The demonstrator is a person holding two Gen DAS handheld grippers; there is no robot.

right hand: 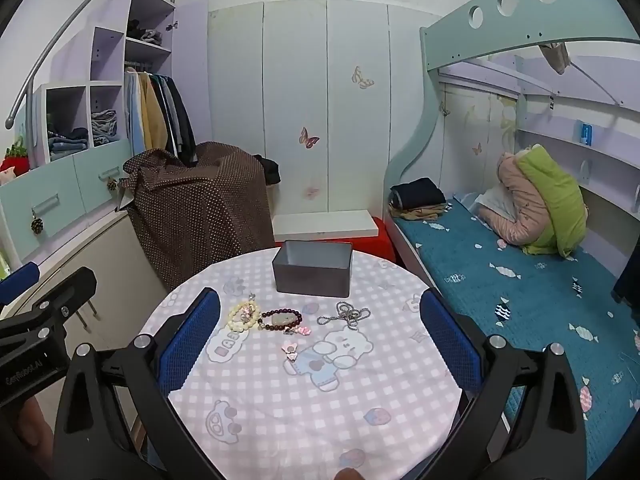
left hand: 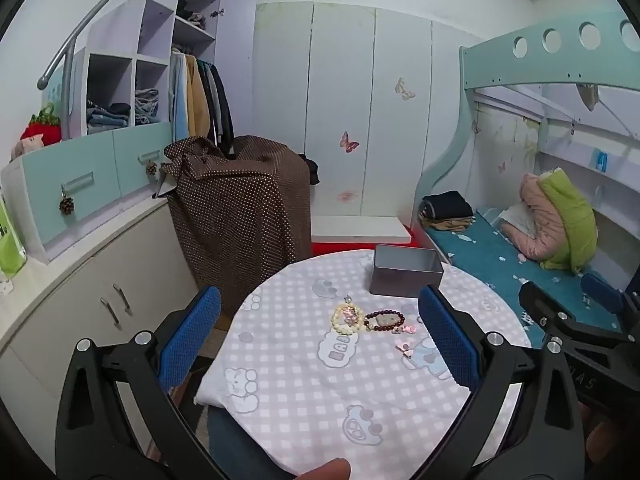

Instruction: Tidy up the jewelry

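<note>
Currently the task stands at its opening step: no jewelry is in the box (right hand: 312,270) yet, as far as its visible interior shows. The box sits open at the far side of the table (right hand: 400,392). Nearer than the box lie the cream bead bracelet (right hand: 242,316), touching the dark bead bracelet (right hand: 280,317) beside it, and the silver chain (right hand: 347,315) just nearer than the box's right corner. Two small pink pieces (right hand: 290,347) lie nearer still.

The left gripper (left hand: 320,340) and the right gripper (right hand: 320,340) are both spread wide and hold nothing, raised above the table's near half.

Next move, as judged: lower one gripper over a single piece, close on it, and carry it to the box. The chain is likely to drape and slip.
</note>
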